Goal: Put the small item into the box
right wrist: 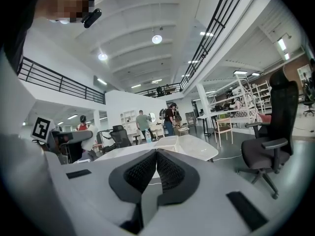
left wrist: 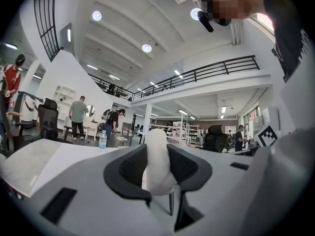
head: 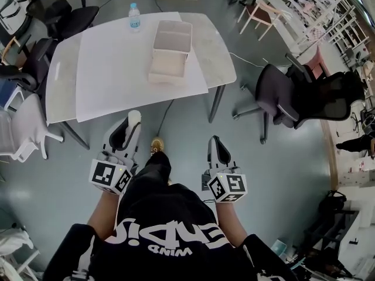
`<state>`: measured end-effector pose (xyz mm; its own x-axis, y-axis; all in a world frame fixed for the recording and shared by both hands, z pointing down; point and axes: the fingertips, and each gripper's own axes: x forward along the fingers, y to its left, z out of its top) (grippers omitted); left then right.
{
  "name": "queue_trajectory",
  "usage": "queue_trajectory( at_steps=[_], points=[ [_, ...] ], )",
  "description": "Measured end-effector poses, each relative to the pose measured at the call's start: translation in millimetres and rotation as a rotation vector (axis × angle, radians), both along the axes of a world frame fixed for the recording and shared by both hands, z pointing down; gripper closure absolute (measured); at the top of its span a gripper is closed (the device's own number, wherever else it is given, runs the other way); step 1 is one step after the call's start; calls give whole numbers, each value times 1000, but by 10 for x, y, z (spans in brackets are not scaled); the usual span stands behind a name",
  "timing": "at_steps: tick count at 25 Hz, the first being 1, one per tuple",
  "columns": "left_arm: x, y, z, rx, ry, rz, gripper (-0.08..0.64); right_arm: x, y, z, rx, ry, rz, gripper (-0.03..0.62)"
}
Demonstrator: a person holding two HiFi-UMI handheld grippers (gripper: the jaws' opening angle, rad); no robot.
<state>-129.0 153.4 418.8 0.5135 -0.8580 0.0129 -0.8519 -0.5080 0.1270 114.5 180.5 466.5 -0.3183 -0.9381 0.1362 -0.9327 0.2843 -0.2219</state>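
Table (head: 220, 51): a pale top with rounded corners is standing on dark slanted legs on the floor.
White sheet (head: 117, 69): is lying flat over the middle of the table, leaving both ends of the top bare.
Box (head: 173, 40): is sitting open on the sheet's far right part; it is possibly made of two adjoining parts, too distant to tell.
Water bottle (head: 135, 17): is standing upright at the sheet's far edge, left of the box.
Floor (head: 281, 168): grey and smooth, is carrying office chairs (head: 281, 98) around the table.
Cable (head: 166, 115): is trailing across the floor under the table.
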Motion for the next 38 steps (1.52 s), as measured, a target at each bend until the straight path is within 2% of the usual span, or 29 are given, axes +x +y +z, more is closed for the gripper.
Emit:
queue_trajectory(
  at_steps=[5, 20, 29, 38],
  points=[
    [6, -442, 62, -16, 20, 7, 428, -13, -398, 72, -14, 8, 27, 569],
    [74, -1866, 203, -79, 9, 31, 428, -114, -1785, 116, -61, 0, 1, 569],
    [106, -2556, 121, -77, 9, 83, 428, -144, -2449, -17, -37, -3, 33, 569],
    [234, -3064, 69, -79, 11, 122, 428, -44, -2878, -87, -27, -6, 72, 569]
  ],
)
